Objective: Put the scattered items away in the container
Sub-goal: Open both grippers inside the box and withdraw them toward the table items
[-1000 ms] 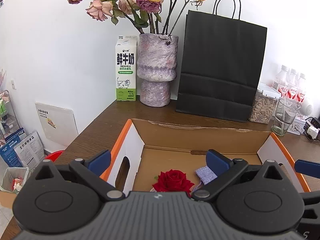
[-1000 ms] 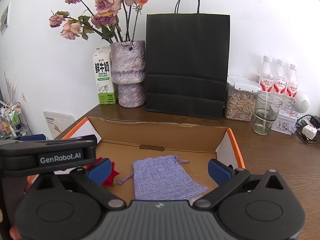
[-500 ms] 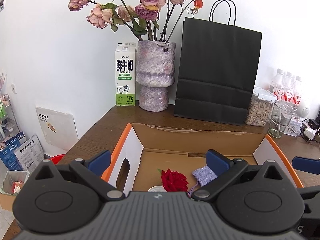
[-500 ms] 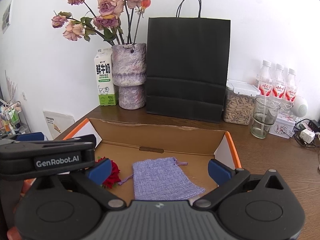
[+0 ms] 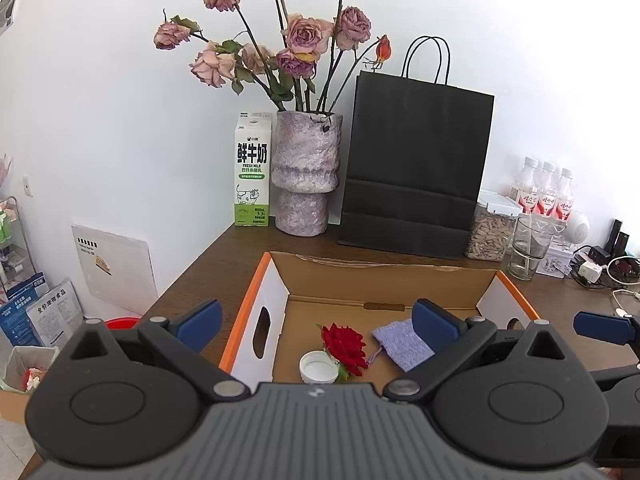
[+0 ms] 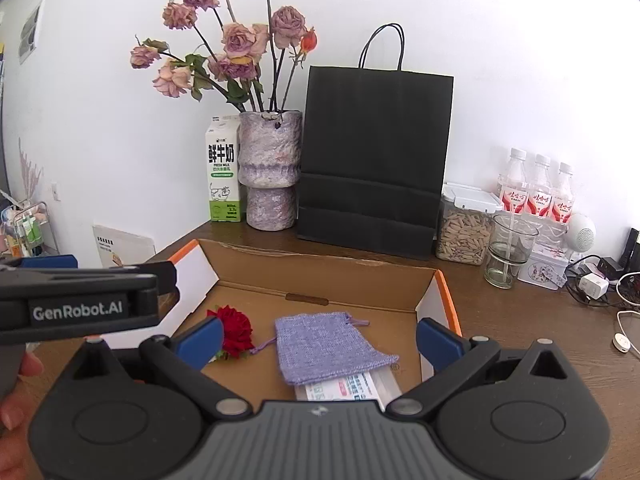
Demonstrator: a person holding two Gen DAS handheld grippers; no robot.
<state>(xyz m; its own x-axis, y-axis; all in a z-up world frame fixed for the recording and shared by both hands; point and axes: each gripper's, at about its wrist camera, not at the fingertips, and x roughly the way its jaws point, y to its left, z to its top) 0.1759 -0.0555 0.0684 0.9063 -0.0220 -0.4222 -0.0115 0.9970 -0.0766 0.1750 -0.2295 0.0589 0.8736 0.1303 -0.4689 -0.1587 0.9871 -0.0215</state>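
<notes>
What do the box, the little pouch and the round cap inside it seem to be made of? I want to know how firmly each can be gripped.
Box: cardboard, matte brown inside, with white and orange printed faces and a ragged edge.
Pouch: coarse woven lilac fabric, burlap-like, limp, with a drawstring.
Cap: probably smooth white plastic, rigid-looking.

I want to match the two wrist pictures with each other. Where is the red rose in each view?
Left wrist: the red rose lies on the box floor, low and a little right of centre, between a white cap and the purple pouch.
Right wrist: the red rose lies low and left, left of the purple pouch.
Shared landmark: the black paper bag by the wall.
</notes>
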